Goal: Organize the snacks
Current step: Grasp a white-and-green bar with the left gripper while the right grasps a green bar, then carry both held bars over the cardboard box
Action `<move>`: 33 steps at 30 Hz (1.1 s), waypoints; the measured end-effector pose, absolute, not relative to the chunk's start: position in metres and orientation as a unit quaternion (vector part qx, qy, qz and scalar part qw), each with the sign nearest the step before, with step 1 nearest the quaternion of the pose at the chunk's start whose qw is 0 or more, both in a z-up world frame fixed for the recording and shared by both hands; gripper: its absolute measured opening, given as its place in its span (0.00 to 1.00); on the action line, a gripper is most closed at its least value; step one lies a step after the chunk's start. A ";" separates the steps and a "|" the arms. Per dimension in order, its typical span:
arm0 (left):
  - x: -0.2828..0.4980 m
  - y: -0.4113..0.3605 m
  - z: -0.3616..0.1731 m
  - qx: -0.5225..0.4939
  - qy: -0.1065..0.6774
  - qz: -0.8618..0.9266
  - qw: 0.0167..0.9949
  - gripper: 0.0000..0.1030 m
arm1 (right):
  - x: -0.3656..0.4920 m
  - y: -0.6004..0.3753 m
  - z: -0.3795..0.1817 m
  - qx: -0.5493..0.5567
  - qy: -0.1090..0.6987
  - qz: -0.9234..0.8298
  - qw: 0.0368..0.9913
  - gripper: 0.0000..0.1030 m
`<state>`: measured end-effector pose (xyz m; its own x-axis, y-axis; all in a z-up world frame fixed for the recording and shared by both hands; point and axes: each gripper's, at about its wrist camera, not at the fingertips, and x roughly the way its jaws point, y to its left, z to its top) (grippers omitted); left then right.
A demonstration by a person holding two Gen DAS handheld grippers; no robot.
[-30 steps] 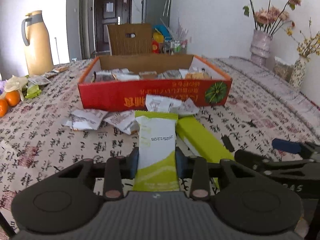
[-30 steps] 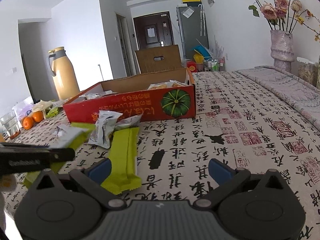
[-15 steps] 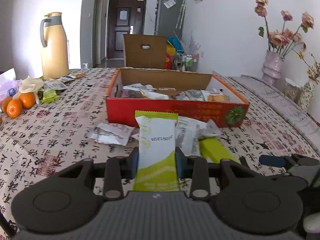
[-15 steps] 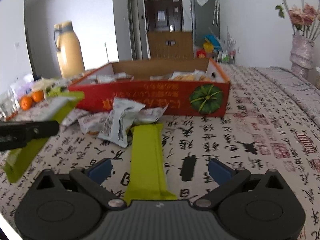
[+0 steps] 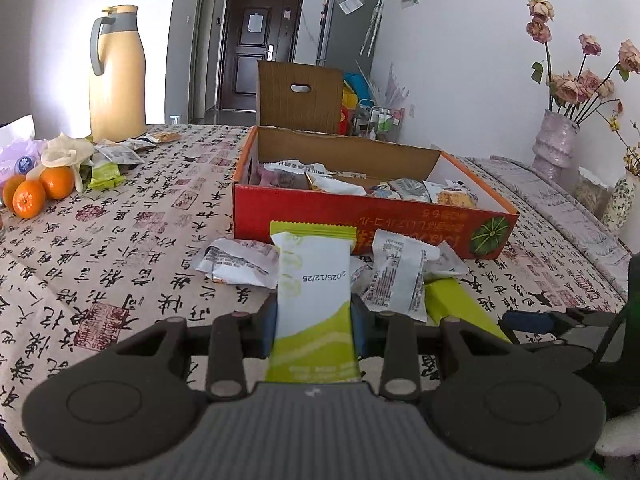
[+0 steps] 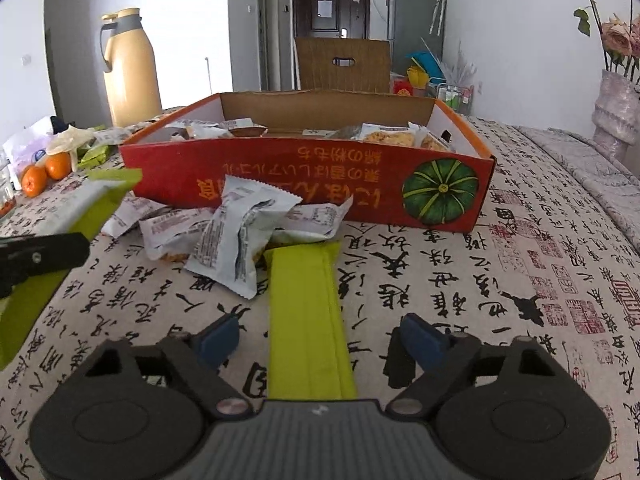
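Gripping: left gripper [image 5: 314, 316] pinches the white-green snack pack [image 5: 313, 292].
Straddling: right gripper [image 6: 320, 338], jaws just narrowing, untouching, around green bar [image 6: 306, 320].
Handling: likely light, crinkly; take mid-length.

Green-white snack bar [image 5: 314, 304] lifted upright; green bar [image 6: 306, 320] flat before red box [image 6: 320, 178].

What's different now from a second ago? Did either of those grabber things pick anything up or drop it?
The right tool swung over to straddle the green bar lying on the table; its jaws have just been closing around the bar but do not touch it yet. Nothing was picked up or let go. The left tool stays clamped on its white-and-green packet, drifting sideways. The red box and loose packets lie as before.
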<state>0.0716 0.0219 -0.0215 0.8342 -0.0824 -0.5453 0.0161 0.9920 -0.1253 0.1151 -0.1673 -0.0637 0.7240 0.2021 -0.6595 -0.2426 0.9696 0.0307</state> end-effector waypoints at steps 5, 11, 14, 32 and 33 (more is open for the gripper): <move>0.070 0.022 -0.022 -0.058 0.286 -0.027 0.956 0.35 | 0.109 -0.163 -0.059 -0.039 0.339 0.141 0.929 0.37; 0.066 0.021 -0.022 -0.057 0.287 -0.026 0.956 0.35 | 0.102 -0.164 -0.057 -0.038 0.330 0.138 0.933 0.33; 0.063 0.019 -0.020 -0.056 0.284 -0.025 0.957 0.35 | 0.098 -0.168 -0.056 -0.027 0.326 0.138 0.935 0.32; 0.066 0.015 0.013 -0.057 0.240 -0.013 0.969 0.35 | 0.074 -0.193 -0.017 -0.005 0.243 0.129 0.961 0.32; 0.067 0.015 0.015 -0.057 0.238 -0.013 0.970 0.35 | 0.074 -0.194 -0.015 -0.004 0.239 0.129 0.963 0.32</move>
<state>0.0673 0.0154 0.0150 0.8865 -0.0523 -0.4597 -0.0015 0.9933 -0.1158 0.0738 -0.1940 -0.0146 0.8531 0.2454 -0.4604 -0.2495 0.9669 0.0532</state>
